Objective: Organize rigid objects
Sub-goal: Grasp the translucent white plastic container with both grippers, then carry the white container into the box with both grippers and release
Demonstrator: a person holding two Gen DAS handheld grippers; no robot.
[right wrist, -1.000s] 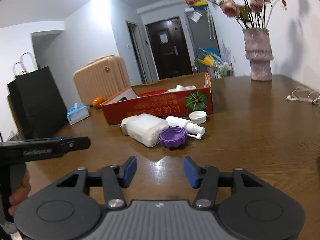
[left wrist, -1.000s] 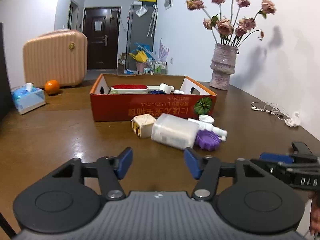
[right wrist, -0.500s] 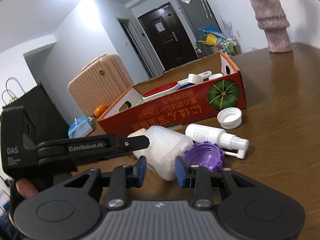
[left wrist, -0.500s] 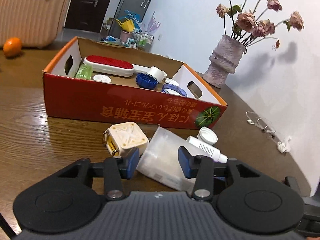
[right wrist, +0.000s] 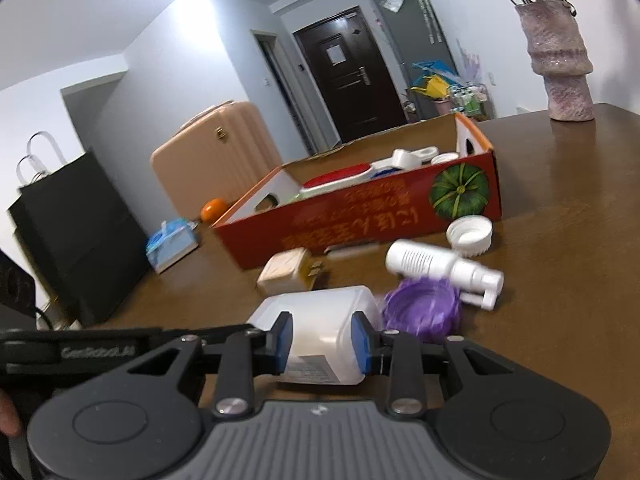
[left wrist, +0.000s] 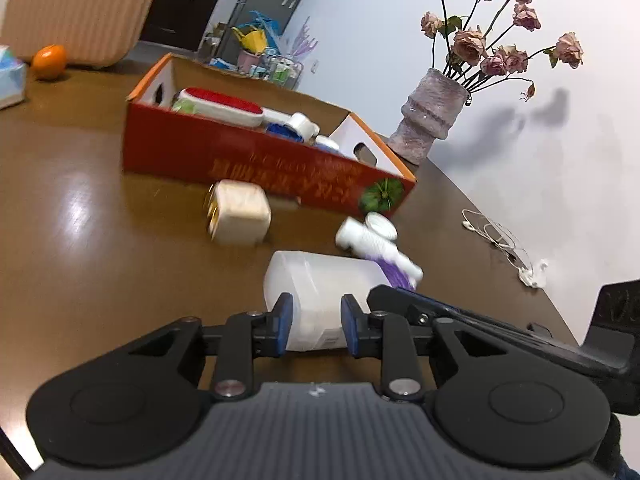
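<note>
A translucent white plastic container lies on its side on the brown table. My left gripper has its blue pads on both sides of the container's near end. My right gripper also closes on this container from the other side. A purple lid, a white spray bottle, a white cap and a cream cube lie loose on the table. The red cardboard box behind holds a red-and-white brush and several caps.
A vase of dried roses stands at the back right near the wall. White earphones lie on the right. An orange, a tissue box, a pink suitcase and a black bag are on the left.
Both grippers moved in and closed on the translucent container. It has shifted away from the cream cube toward me. The spray bottle and purple lid were nudged.
</note>
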